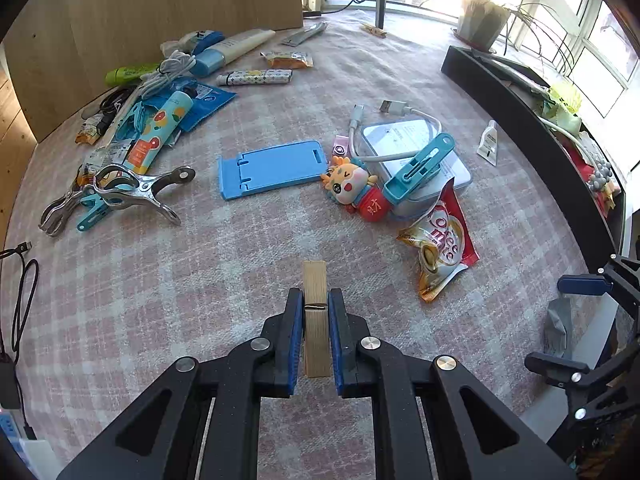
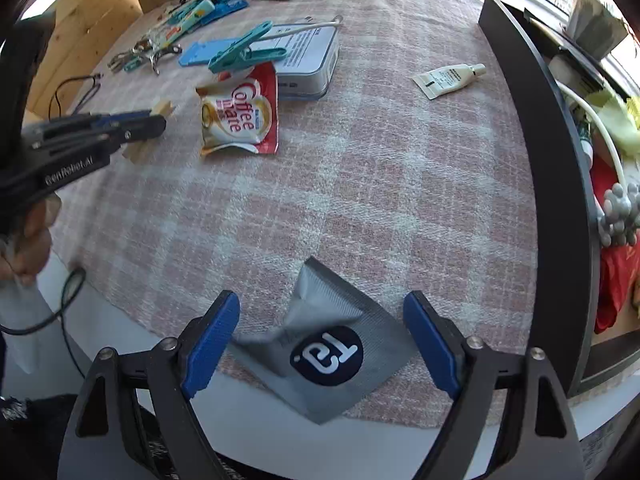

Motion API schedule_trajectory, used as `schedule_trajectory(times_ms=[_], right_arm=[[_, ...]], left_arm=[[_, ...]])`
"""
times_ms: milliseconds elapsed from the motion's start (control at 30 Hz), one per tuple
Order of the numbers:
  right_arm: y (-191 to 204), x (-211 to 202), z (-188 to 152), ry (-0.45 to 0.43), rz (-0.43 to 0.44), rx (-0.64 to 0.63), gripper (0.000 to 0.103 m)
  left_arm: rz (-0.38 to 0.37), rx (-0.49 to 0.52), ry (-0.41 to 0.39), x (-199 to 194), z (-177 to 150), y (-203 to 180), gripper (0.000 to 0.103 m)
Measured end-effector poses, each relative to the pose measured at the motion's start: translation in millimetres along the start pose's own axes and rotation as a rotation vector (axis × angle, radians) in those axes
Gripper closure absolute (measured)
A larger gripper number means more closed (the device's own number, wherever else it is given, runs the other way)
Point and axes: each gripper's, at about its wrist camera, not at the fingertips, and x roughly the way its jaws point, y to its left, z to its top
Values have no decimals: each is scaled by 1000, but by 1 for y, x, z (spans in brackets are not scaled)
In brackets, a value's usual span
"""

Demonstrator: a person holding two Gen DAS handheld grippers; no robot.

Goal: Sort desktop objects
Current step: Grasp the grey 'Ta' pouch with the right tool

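Wooden clothespin sits clamped btwn the blue pads of the left gripper, held upright over the pink checked tablecloth. Right gripper hangs w/ jaws spread wide, nothing pinched; a grey foil packet w/ a dark round logo lies on the cloth's near edge btwn the pads, not touched by either.

Further out: Coffee-mate sachet, dragon toy, teal clip resting on a white power bank, blue phone stand, metal clamp. Small white tube lies alone near the black tray at right, which already holds assorted bits.
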Motion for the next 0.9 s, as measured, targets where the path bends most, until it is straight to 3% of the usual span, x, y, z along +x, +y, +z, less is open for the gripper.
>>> schedule_trajectory(times_ms=[100, 233, 333, 433, 533, 567, 633, 800, 833, 867, 900], right_arm=[[7, 0, 1, 9, 1, -23, 17], [-10, -20, -1, -36, -19, 94, 17], [-24, -26, -9, 20, 62, 218, 17], [-14, -19, -14, 54, 38, 211, 17], [5, -7, -16, 61, -37, 184, 33], [11, -10, -16, 32, -38, 164, 42], [14, -12, -17, 13, -34, 151, 47], [-9, -22, -25, -12, 74, 269, 60], [-13, -27, -27, -28, 94, 291, 68], [-21, -34, -32, -44, 111, 309, 83], [-24, -38, -33, -58, 117, 327, 87]], left_arm=[[-6, -1, 14, 1, -3, 1, 91], [-6, -4, 11, -2, -6, 3, 91], [-13, -7, 12, -2, -7, 4, 91], [-23, -12, 13, 0, -8, 3, 91], [-36, -11, 13, 0, -8, 3, 91], [-43, -11, 13, -2, -9, 3, 91], [-54, -15, 12, -4, -9, 5, 91], [-49, -12, -1, -14, -5, 5, 91], [-50, -13, -5, -16, -3, 5, 91], [-51, -11, -9, -19, -3, 5, 91], [-51, -8, -15, -21, -1, 3, 91]])
